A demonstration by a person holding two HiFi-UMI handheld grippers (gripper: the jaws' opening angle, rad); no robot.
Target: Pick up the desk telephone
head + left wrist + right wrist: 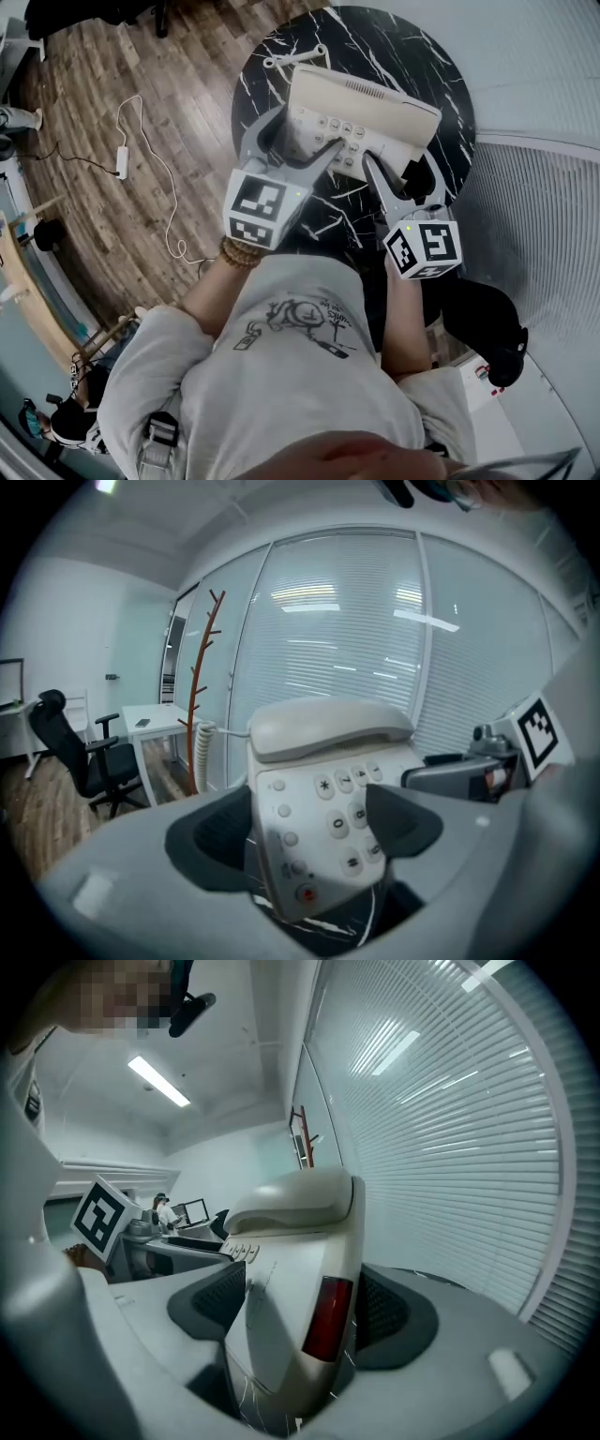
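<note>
We hold the left hand-held gripper (pixel 307 128) (pixel 309 827) clamped on the desk telephone (pixel 366 108) (pixel 319 761). Its jaws stand wide. In the left gripper view one dark pad sits at 9 o'clock, against the phone's edge. The other sits at 3 o'clock, pressed on the keys (pixel 342 803). The phone fills the gap between them and reaches up to 12 o'clock, with its handset (pixel 328 726) on top. A red button (pixel 307 892) shows at the phone's 6 o'clock end.

We hold the right hand-held gripper (pixel 398 164) (pixel 300 1307) clamped on the phone (pixel 291 1269) too, also with wide jaws. In the right gripper view its pads squeeze the phone from 9 o'clock and 3 o'clock. A dark red strip (pixel 328 1316) on the phone's side lies just beside the 3 o'clock pad.

In the head view the left one grips the phone at about 8 o'clock and the right one at about 5 o'clock. The phone lies at 12 o'clock from both marker cubes (pixel 262 206), tilted. It looks held up over the round black surface (pixel 412 56) with white veins.

At 9 o'clock from the surface we see a wooden floor (pixel 112 94) with a white cable (pixel 155 169). Window blinds (pixel 347 621) stand behind the phone. A brown coat stand (pixel 202 686) is at its 9 o'clock, and a black chair (pixel 89 757) is farther that way.
</note>
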